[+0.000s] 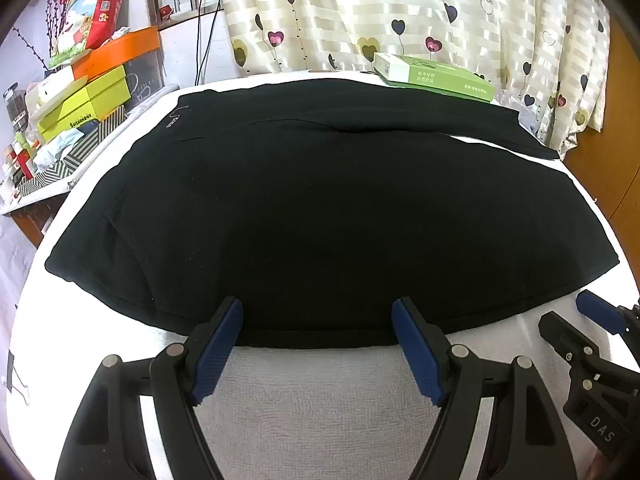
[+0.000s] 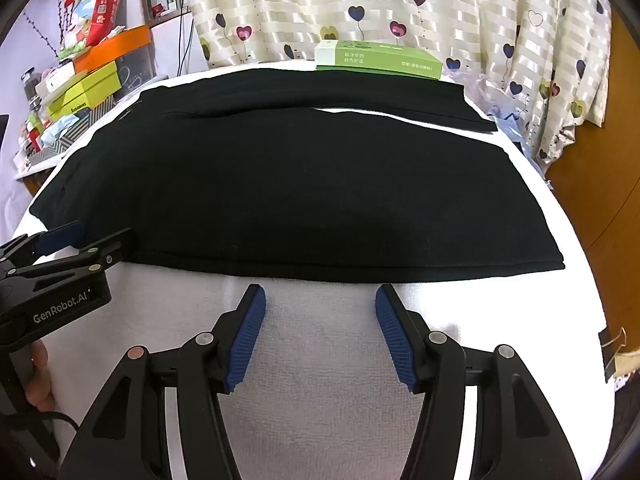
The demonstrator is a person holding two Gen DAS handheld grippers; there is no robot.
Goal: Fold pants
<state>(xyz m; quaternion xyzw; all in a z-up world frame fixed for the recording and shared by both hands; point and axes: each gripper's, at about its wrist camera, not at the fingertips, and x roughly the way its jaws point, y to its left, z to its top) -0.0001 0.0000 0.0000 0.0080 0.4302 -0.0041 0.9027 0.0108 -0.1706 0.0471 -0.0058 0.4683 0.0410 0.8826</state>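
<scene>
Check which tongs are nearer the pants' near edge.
Left. The left tongs are open with tips at the edge of the black pants; the right tongs are open, just short of it on the white towel.

Counted one pair of black knit pants (image 1: 320, 220), spread flat on one white terry-cloth-covered table (image 1: 320, 400). One flat green cardboard box (image 1: 436, 76) lay at the table's far edge. Two black grippers with blue ribbed pads: left gripper (image 1: 318, 346), right gripper (image 2: 320, 334), jaws wide apart. One black binder clip (image 2: 610, 354) at the table's right edge. One heart-patterned cream curtain (image 1: 400, 12) behind.
</scene>
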